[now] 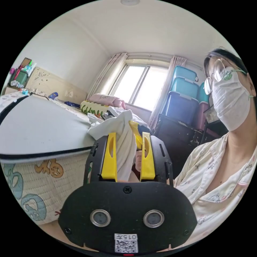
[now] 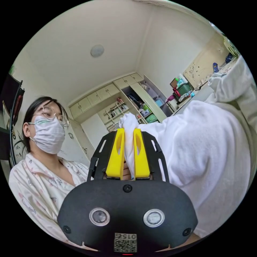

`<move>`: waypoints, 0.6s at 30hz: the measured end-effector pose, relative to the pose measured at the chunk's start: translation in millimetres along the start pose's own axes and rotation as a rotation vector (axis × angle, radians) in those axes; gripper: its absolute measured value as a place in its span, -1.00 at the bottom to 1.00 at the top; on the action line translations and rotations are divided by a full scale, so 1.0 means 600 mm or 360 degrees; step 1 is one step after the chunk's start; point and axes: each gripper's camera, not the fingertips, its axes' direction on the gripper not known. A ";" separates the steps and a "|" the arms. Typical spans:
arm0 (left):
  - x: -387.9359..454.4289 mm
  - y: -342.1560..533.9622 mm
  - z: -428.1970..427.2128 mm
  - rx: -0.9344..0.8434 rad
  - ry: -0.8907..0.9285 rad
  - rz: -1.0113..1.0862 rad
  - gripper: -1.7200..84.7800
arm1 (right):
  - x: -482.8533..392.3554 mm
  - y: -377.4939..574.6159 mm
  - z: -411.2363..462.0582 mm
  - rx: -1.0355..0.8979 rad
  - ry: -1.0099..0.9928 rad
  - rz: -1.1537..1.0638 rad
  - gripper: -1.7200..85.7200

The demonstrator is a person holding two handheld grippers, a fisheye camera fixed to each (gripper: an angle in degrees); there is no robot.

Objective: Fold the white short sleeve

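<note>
The white short sleeve shirt hangs bunched in the air off the corner of the bed. In the left gripper view it drops between the yellow jaws of my left gripper, which stand apart; the cloth lies against one jaw and leaves a gap at the other. Just behind it a yellow jaw of my right gripper and a hand show. In the right gripper view my right gripper is shut on a fold of the shirt, which spreads wide to the right.
A bed with a grey mat and patterned side lies left, with pillows and clothes at its far end. Stacked plastic boxes stand on a dark cabinet. The person stands close. Open shelves are behind.
</note>
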 end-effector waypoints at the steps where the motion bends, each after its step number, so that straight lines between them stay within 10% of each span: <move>1: 0.001 0.005 0.000 -0.0008 -0.0006 -0.0007 -0.64 | -0.015 -0.002 -0.011 0.0004 0.0004 -0.0014 -0.82; 18: 0.104 0.078 -0.082 -0.0011 0.0009 0.0014 -0.64 | -0.265 0.012 -0.167 -0.0136 0.0232 -0.0285 -0.83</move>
